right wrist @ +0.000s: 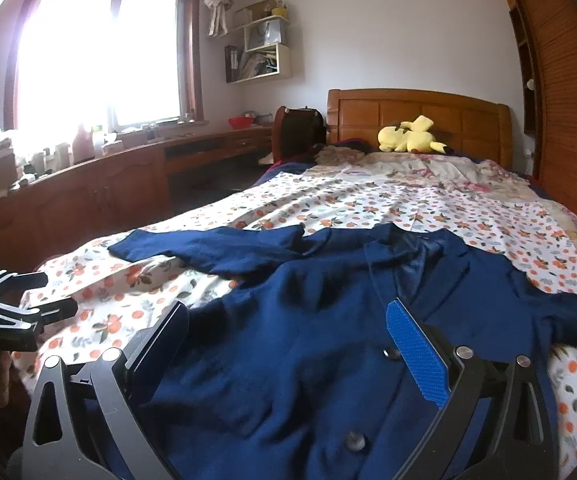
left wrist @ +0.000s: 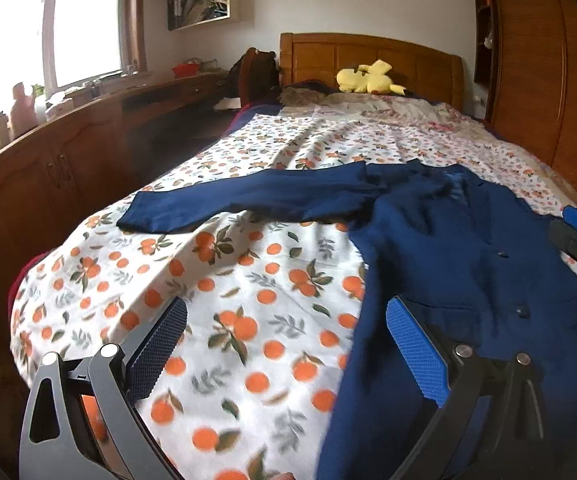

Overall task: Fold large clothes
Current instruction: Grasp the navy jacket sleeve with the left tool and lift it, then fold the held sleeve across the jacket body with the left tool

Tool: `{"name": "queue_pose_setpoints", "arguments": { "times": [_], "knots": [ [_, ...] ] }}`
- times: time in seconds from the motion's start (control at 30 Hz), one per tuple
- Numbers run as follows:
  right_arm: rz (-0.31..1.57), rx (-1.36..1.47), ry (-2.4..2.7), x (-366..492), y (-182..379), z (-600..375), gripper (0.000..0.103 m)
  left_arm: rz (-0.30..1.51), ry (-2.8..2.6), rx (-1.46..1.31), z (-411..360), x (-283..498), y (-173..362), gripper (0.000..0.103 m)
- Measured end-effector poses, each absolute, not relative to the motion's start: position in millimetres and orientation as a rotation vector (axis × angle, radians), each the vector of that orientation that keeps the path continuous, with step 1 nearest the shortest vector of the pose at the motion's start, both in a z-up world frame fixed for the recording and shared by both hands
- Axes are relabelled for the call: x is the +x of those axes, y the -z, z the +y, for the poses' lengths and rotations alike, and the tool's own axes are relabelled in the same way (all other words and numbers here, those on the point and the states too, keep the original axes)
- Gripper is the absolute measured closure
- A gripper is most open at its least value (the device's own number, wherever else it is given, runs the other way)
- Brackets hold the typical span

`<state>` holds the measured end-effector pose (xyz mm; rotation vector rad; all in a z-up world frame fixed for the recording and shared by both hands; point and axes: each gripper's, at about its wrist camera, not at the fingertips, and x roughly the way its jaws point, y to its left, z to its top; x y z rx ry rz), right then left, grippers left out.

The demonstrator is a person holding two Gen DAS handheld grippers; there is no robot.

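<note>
In the left wrist view, the left gripper [left wrist: 286, 354] hangs at the lower centre with its fingers spread wide, holding nothing, above the orange-print sheet [left wrist: 224, 280]. The navy jacket [left wrist: 456, 248] lies flat to the right, one sleeve [left wrist: 224, 204] stretched toward the left. In the right wrist view, the right gripper [right wrist: 288, 354] is likewise released, over the jacket's buttoned front. A yellow plush toy [right wrist: 408, 140] lies upper right.

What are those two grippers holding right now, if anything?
Nothing. The left gripper and right gripper are both open above the blue jacket spread on the bed.
</note>
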<state>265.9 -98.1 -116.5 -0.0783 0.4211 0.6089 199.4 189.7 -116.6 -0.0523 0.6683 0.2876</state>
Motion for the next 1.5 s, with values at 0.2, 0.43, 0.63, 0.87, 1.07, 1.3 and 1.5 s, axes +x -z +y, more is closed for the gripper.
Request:
{"name": "queue_pose_setpoints", "arguments": {
  "times": [0.2,0.43,0.63,0.87,1.07,1.3,1.5],
  "knots": [
    [0.462,-0.112,-0.589,292.1,147.2,-81.0,0.007,0.693,-0.251,-0.087,219.8,234.4,124.0,0.002],
    [0.528,-0.098,-0.589,308.8,169.9,-86.2,0.007,0.695,-0.224,-0.156,255.4,290.3,125.7,0.003],
    [0.546,-0.08,-0.6,313.7,175.1,-88.5,0.007,0.707,-0.229,-0.219,278.5,343.6,130.1,0.015],
    [0.556,-0.064,-0.606,315.9,176.1,-90.8,0.007,0.784,-0.277,-0.374,319.1,401.5,155.8,0.034],
    [0.556,-0.061,-0.607,315.8,176.2,-91.1,0.007,0.854,-0.345,-0.504,353.2,430.1,186.3,0.048],
    [0.558,-0.045,-0.611,315.3,176.3,-92.7,0.007,0.87,-0.393,-0.565,374.6,444.3,198.8,0.066],
    [0.556,-0.052,-0.605,315.2,173.3,-95.0,0.007,0.837,-0.417,-0.553,378.4,450.7,183.4,0.1]
  ]
}}
